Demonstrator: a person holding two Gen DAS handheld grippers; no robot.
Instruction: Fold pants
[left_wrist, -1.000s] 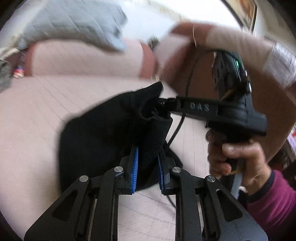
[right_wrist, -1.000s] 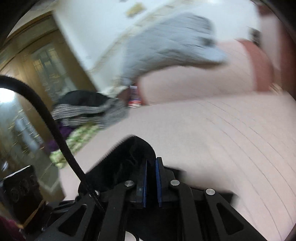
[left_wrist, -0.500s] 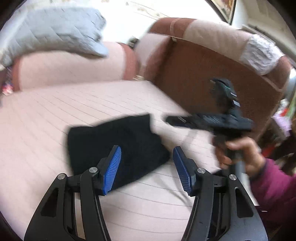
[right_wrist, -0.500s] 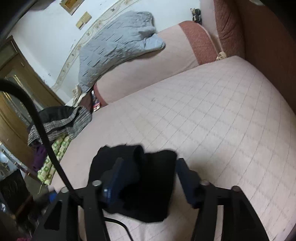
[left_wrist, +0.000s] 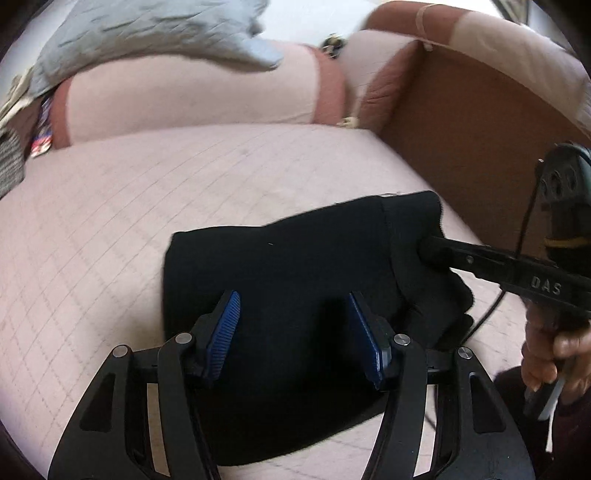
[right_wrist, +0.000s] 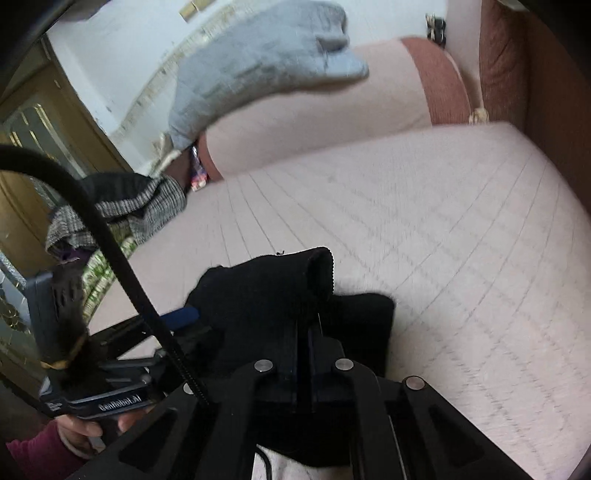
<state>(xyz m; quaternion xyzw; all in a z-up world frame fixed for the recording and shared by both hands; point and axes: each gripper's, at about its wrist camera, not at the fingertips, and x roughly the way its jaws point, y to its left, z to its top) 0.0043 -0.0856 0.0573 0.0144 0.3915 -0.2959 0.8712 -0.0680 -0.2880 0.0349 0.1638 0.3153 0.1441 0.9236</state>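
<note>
Pink quilted cushion (left_wrist: 155, 192) carries the black pants (left_wrist: 295, 266), soft, light and floppy; right gripper (right_wrist: 302, 332) has just closed, pinching their bunched edge, left gripper (left_wrist: 293, 328) spread above them; hems grip best

1 pair of black pants (left_wrist: 303, 266), 2 grippers: the left gripper (left_wrist: 295, 332) and right gripper (right_wrist: 304, 347), 1 grey quilted blanket (right_wrist: 258, 62), 1 pink sofa (left_wrist: 155, 192).
</note>
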